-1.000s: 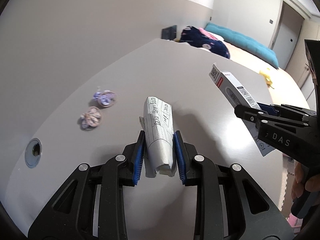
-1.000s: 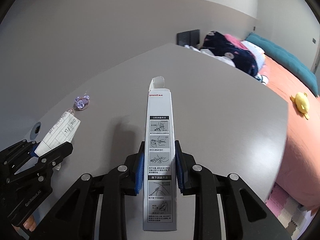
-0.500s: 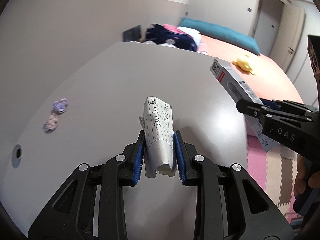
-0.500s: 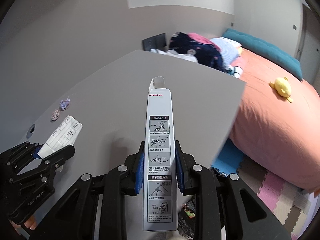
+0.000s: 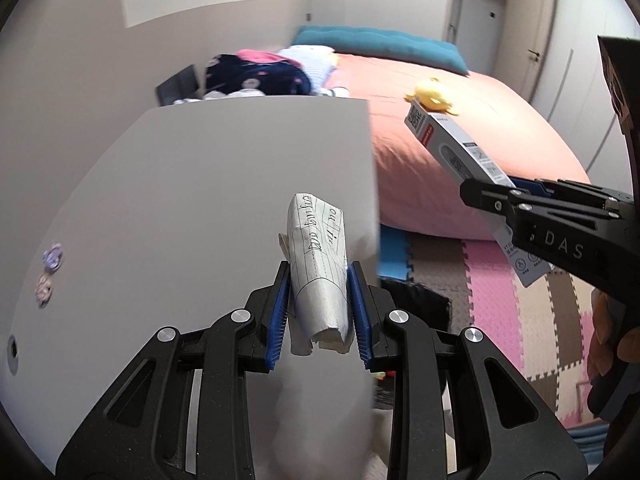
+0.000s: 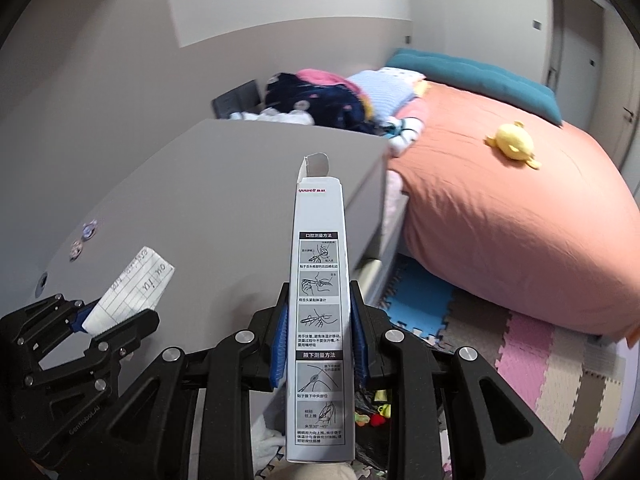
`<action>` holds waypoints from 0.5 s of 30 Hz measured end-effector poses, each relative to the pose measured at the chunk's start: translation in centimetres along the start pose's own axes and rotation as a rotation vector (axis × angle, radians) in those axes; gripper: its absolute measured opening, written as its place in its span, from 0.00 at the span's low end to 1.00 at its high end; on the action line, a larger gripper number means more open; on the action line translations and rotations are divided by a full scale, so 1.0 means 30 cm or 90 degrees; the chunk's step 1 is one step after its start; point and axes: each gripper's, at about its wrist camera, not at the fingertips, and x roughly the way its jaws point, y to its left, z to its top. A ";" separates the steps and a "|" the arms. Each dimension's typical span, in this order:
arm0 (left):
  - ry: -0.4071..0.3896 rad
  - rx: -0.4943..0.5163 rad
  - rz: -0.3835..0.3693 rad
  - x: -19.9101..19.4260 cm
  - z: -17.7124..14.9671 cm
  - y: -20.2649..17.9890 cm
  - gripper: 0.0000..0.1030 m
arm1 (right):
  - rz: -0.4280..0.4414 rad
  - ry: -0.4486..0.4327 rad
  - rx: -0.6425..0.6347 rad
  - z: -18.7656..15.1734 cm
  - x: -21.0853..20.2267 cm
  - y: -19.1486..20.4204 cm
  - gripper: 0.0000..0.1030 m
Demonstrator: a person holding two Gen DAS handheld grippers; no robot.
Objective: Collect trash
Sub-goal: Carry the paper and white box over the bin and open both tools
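Note:
My left gripper (image 5: 319,280) is shut on a folded piece of lined paper (image 5: 318,256) with handwriting, held over the right edge of the grey table (image 5: 200,200). My right gripper (image 6: 319,300) is shut on a long white thermometer box (image 6: 320,320) with printed diagrams, held upright past the table's corner. The box also shows in the left wrist view (image 5: 472,184), with the right gripper (image 5: 520,200) beside it. The paper also shows in the right wrist view (image 6: 132,288), in the left gripper (image 6: 104,320).
Two small purple wrappers (image 5: 50,268) lie at the table's left side near a cable hole (image 5: 12,350). A bed with an orange cover (image 6: 500,220), a yellow plush toy (image 6: 514,148) and piled clothes (image 6: 320,100) stands to the right. Foam floor mats (image 6: 540,360) lie below; dark bag (image 5: 416,304) by the table.
Both grippers have swung to the right, from over the table's middle to its right edge, still holding the paper and the box. The bed and floor mats have come into view.

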 end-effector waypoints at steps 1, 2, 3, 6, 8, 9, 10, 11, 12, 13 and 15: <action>0.002 0.007 -0.002 0.009 0.009 -0.024 0.28 | -0.005 -0.002 0.007 -0.004 -0.008 -0.025 0.27; 0.003 0.013 -0.006 0.010 0.012 -0.045 0.28 | -0.010 -0.004 0.013 -0.008 -0.017 -0.050 0.27; 0.004 0.020 -0.010 0.015 0.016 -0.067 0.28 | -0.014 -0.006 0.018 -0.011 -0.023 -0.069 0.27; 0.008 0.039 -0.023 0.027 0.022 -0.127 0.28 | -0.029 -0.009 0.036 -0.029 -0.047 -0.140 0.27; 0.011 0.053 -0.032 0.037 0.027 -0.171 0.28 | -0.040 -0.009 0.046 -0.038 -0.060 -0.186 0.27; 0.012 0.058 -0.037 0.040 0.028 -0.189 0.28 | -0.047 -0.009 0.052 -0.045 -0.066 -0.212 0.27; 0.014 0.065 -0.043 0.048 0.032 -0.211 0.28 | -0.053 -0.008 0.058 -0.051 -0.071 -0.236 0.27; 0.015 0.070 -0.046 0.049 0.032 -0.226 0.28 | -0.061 -0.007 0.064 -0.059 -0.076 -0.265 0.27; 0.017 0.076 -0.050 0.053 0.034 -0.242 0.28 | -0.066 -0.006 0.068 -0.064 -0.081 -0.282 0.27; 0.018 0.081 -0.053 0.056 0.034 -0.258 0.28 | -0.072 -0.005 0.073 -0.071 -0.085 -0.307 0.27; 0.022 0.092 -0.061 0.066 0.036 -0.288 0.28 | -0.082 -0.004 0.082 -0.082 -0.092 -0.344 0.27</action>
